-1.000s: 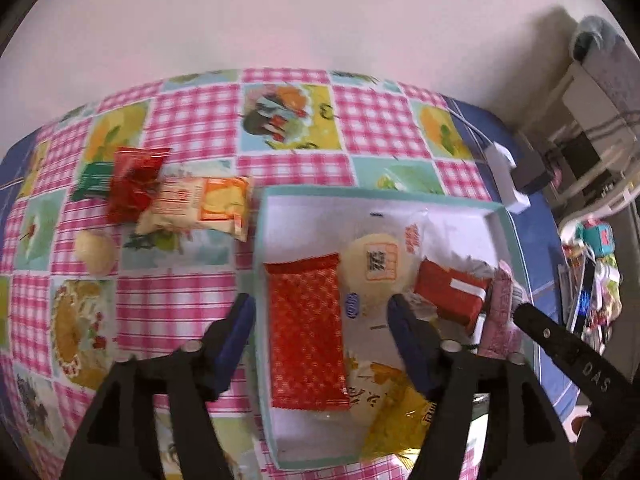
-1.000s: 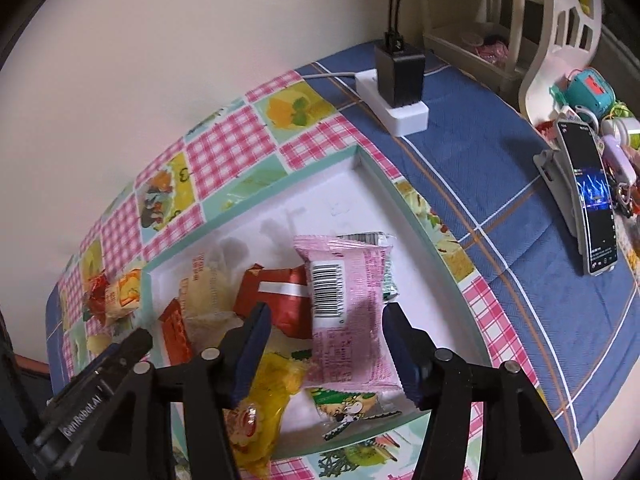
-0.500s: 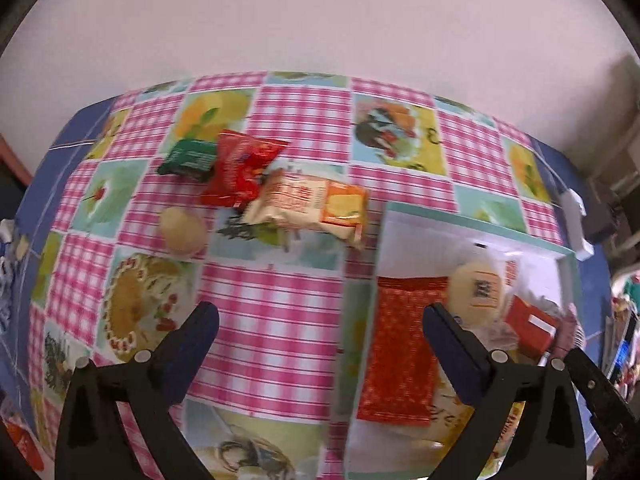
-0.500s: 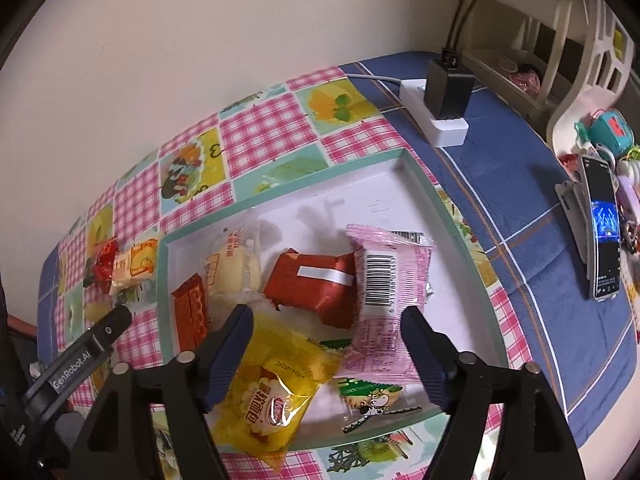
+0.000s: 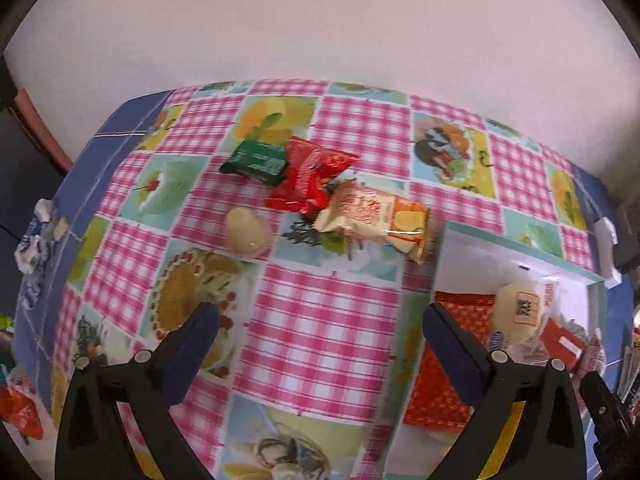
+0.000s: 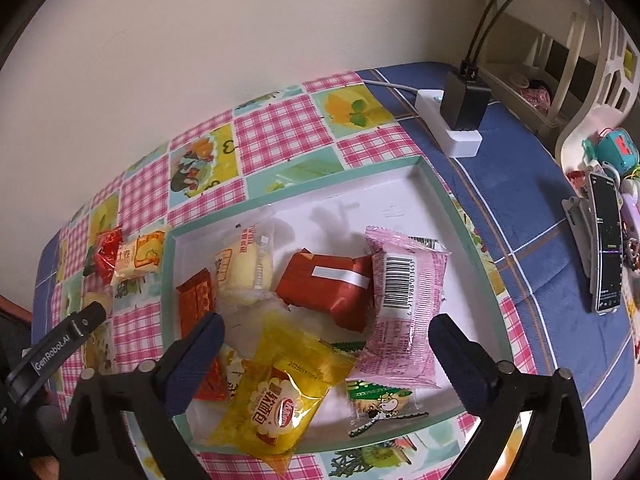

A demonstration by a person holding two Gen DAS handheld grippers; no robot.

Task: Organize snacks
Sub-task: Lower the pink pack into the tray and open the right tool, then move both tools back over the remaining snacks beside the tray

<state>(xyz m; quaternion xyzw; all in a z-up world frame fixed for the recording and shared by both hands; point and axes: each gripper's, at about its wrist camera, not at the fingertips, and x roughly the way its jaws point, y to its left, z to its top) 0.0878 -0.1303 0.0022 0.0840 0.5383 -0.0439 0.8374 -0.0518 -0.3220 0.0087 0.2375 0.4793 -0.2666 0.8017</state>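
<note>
1. The left gripper (image 5: 318,330) hangs over bare checked cloth on the surface (image 5: 320,320). Four loose snacks lie well ahead of its jaws: a green packet (image 5: 256,159), a red packet (image 5: 310,178) touching it, a cream-and-orange packet (image 5: 374,216) overlapping the red one's edge, and a pale round snack (image 5: 246,231) just beside them. The white tray (image 5: 516,246) with its teal rim sits by the right jaw.

2. The right gripper (image 6: 326,344) hangs over the tray (image 6: 400,188). Between its jaws and just ahead lie a yellow packet (image 6: 276,396) and a pink packet (image 6: 404,316).

3. Count in the tray, right wrist view: seven snacks that can be told apart, namely yellow, pink, a dark red packet (image 6: 332,284), a clear-wrapped bun (image 6: 246,270), an orange-red patterned packet (image 6: 196,304), a green-and-white cow packet (image 6: 380,400), and a striped one half hidden behind the pink. Whether more lie underneath cannot be told.

4. Outside the tray: four snacks.

5. Left jaws: spread wide, holding and touching nothing.

6. Right jaws: opening, now spread wide. The yellow and pink packets lie below the gap, and the pads press on neither.
</note>
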